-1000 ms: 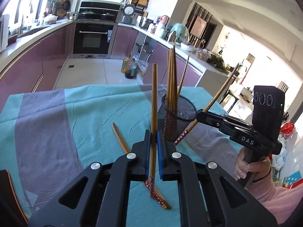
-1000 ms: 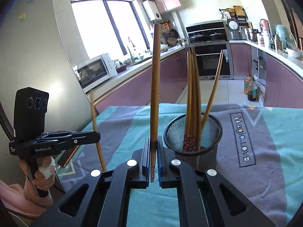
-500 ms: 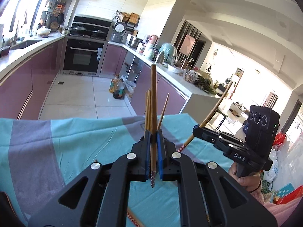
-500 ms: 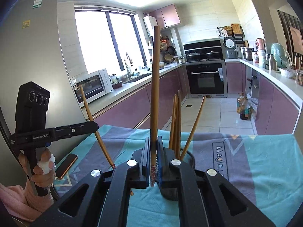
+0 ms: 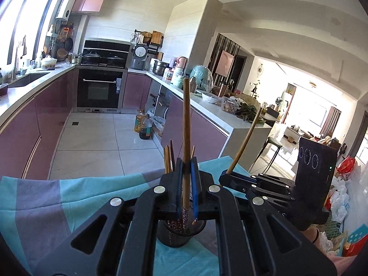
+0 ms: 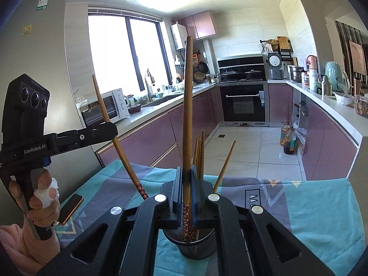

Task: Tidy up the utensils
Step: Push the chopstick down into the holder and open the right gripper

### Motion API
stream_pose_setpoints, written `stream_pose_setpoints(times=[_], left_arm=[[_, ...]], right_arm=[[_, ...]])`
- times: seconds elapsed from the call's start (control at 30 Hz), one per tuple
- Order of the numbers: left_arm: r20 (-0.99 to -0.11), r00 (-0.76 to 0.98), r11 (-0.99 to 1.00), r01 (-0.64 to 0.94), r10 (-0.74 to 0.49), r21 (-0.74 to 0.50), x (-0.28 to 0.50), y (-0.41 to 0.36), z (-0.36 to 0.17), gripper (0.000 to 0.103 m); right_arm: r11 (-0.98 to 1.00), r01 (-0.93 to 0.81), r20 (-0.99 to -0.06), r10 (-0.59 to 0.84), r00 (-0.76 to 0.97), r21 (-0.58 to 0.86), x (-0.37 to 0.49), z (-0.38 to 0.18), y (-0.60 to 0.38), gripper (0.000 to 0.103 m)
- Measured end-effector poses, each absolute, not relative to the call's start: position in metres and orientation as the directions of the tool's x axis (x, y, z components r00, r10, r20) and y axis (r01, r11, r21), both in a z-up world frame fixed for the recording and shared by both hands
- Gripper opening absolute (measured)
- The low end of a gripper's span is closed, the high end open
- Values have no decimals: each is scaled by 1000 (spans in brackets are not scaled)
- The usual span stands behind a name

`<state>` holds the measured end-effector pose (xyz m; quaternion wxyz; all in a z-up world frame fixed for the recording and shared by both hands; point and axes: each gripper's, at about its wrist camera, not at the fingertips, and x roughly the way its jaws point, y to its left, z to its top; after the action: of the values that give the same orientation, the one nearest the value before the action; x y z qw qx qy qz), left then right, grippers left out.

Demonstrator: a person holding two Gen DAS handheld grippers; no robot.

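Observation:
A black mesh holder (image 5: 180, 233) with several wooden chopsticks (image 5: 168, 159) stands on the teal and grey tablecloth (image 5: 57, 197); it also shows in the right wrist view (image 6: 195, 245). My left gripper (image 5: 186, 163) is shut on an upright chopstick (image 5: 186, 124) whose patterned lower end hangs over the holder's mouth. My right gripper (image 6: 186, 172) is shut on another upright chopstick (image 6: 187, 105), its patterned end inside the holder's rim. Each gripper shows in the other's view, the right one (image 5: 224, 176) beside the holder and the left one (image 6: 113, 130) up to the left.
A phone (image 6: 70, 208) lies on the cloth at the left edge. Purple kitchen cabinets (image 6: 147, 142), an oven (image 6: 243, 103) and a tiled floor lie beyond the table. A white counter (image 5: 227, 115) runs along the right side.
Both grippers have risen and moved over the holder, carrying their chopsticks. The holder now sits low and close under the fingers in both views. The loose chopstick on the cloth is out of view.

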<state>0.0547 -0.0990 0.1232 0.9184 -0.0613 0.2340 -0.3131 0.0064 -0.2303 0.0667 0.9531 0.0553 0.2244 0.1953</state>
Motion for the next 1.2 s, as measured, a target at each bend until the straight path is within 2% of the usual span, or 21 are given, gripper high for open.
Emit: stream_pose_setpoints(times=[0.63,0.87,1.2], left_arm=[[-611,550,784,587,-569,-203,80,-160,67,7],[-627,546,797,563,-556,-216,92,-163,60,8],[-651,531,804,552,-543,-221,110,-171,52,8]], right_arm=[[927,-331,-563,372,738,178,29,28,-219,6],[929,-316,-606,365,707,191,38,14,-218,6],[931,-293,-621,365,694,220,47,4,-219,7]])
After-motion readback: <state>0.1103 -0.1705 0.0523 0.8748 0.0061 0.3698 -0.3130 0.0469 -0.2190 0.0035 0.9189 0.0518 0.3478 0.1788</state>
